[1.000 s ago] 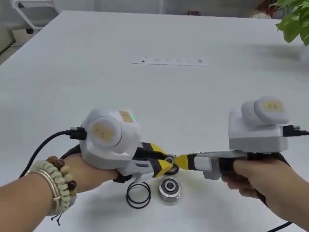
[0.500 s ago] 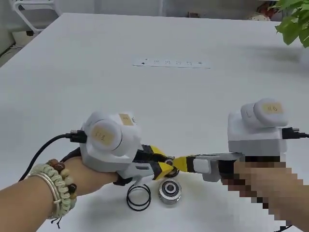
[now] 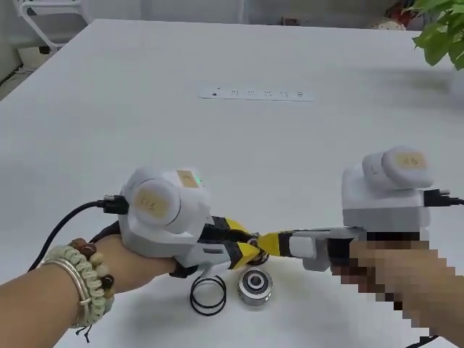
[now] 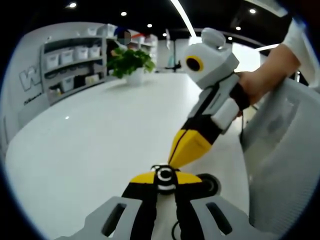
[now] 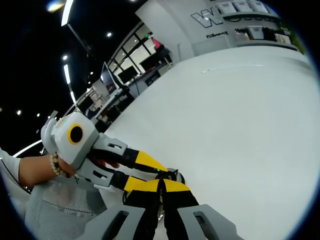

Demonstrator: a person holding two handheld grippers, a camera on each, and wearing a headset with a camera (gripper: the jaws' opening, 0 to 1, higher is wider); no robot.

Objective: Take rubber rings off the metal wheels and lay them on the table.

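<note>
Over table [image 3: 217,145], left hand-held gripper [image 3: 251,248] pinches wheel [image 4: 165,176]; right hand-held gripper [image 5: 160,182], closed, touches it.

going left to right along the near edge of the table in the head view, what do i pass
bead bracelets → rubber rings → metal wheel → right hand
</note>
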